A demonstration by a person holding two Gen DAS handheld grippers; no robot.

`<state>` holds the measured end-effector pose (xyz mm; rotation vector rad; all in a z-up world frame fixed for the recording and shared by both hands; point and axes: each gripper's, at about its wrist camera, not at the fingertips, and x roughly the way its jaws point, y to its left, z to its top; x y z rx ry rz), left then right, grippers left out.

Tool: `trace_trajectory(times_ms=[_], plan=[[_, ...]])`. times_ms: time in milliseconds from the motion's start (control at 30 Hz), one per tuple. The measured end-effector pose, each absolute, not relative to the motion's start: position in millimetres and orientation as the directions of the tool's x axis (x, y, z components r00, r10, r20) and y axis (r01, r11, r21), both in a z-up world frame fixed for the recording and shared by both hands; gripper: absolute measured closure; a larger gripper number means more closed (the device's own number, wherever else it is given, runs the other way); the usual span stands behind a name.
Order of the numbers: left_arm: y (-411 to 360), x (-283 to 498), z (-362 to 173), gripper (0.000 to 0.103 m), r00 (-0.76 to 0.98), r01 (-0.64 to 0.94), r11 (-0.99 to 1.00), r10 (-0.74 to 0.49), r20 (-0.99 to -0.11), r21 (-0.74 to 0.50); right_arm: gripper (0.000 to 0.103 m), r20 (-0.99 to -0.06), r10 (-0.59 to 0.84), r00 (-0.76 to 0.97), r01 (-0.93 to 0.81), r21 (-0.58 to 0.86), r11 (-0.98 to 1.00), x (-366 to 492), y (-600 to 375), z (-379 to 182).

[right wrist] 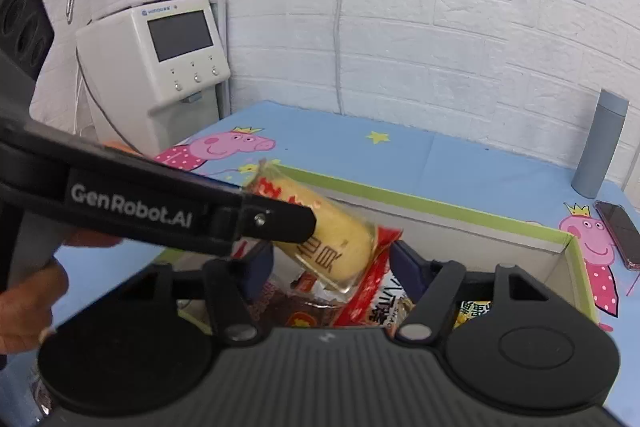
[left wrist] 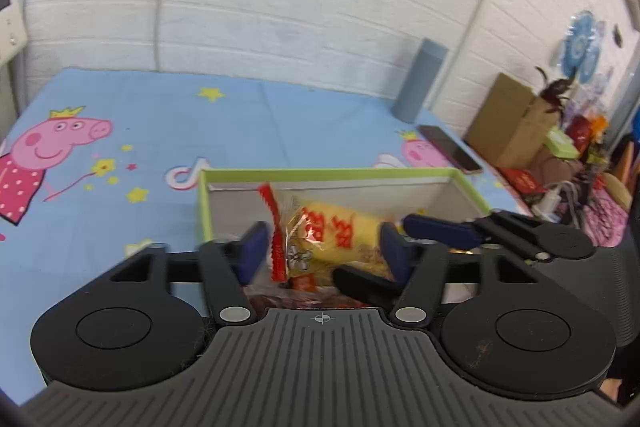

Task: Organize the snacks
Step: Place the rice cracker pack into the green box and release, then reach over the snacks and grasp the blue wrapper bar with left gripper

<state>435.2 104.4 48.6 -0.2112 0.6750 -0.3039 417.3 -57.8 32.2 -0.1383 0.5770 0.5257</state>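
A yellow cake roll in a clear wrapper sits between the pads of my left gripper, which is shut on it above a green-rimmed white box. The roll also shows in the right wrist view, tilted, with the left gripper's arm crossing from the left. My right gripper is open and empty, just over the box, its jaws on either side of the roll's lower end. Its blue fingertips show at the right of the left wrist view. Several snack packets lie in the box.
A blue Peppa Pig cloth covers the table. A grey-blue flask and a phone stand at the back right. A cardboard box and clutter are beyond. A white water dispenser stands at the left.
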Motion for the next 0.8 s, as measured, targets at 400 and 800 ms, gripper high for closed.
trace_trajectory(times_ms=[400,800], plan=[[97.8,356.2,103.9,0.031,0.828,0.256,0.935,-0.344,-0.444,-0.247,0.010,-0.387,0.474,0.791,-0.520,-0.016,0.854,336.4,-100.3,92.6],[84.6,211.7,22.3,0.029,0.734,0.201,0.943,-0.324,-0.597,-0.266,0.010,-0.530,0.557,0.640,-0.529,0.223,0.819,192.3,-134.6,8.3]])
